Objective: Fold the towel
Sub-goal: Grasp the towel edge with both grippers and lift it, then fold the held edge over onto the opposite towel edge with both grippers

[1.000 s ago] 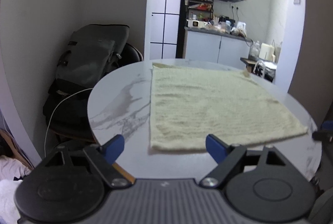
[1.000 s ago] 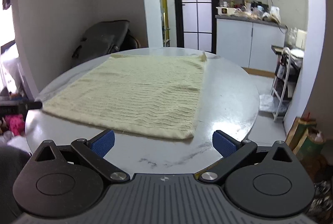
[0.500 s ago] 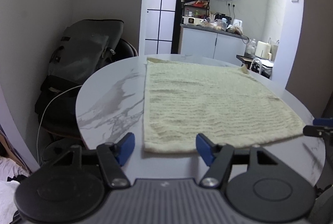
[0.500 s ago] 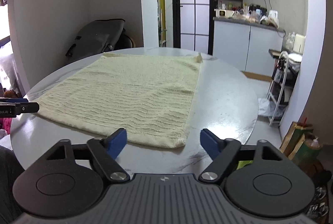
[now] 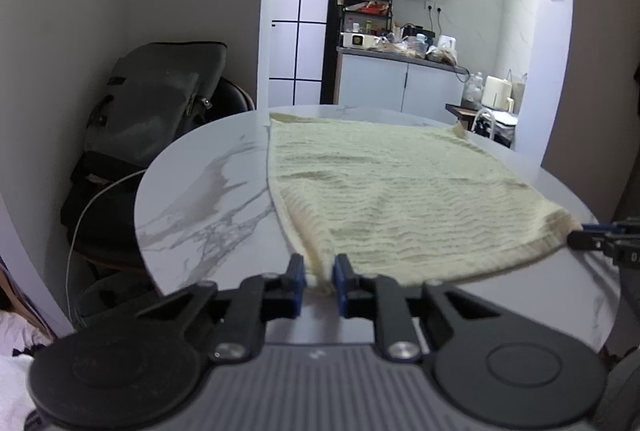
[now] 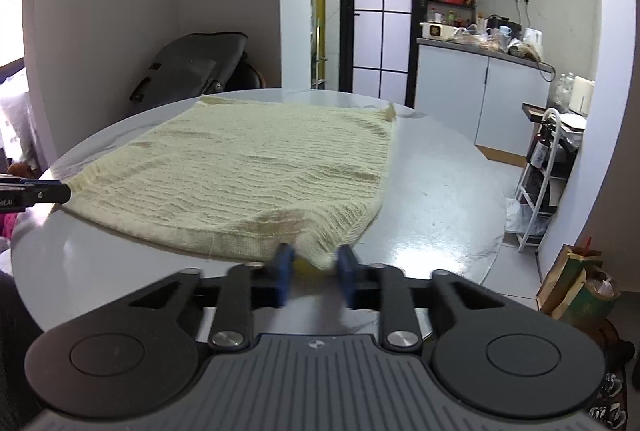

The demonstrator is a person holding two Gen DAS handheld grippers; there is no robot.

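Towel [image 5: 400, 191] lies flat on the round marble counter [image 5: 208, 199], spread away from us toward the kitchen. Our left tongs [image 5: 320, 281] are pinched on the near left corner; our right tongs [image 6: 314, 267] are pinched on the near right corner, cloth bunched between the blue pads. Near edge sags between the two grips. Far edge lies straight ahead of both tongs, about equally distant. We judge the fold runs forward, near edge onto far edge.
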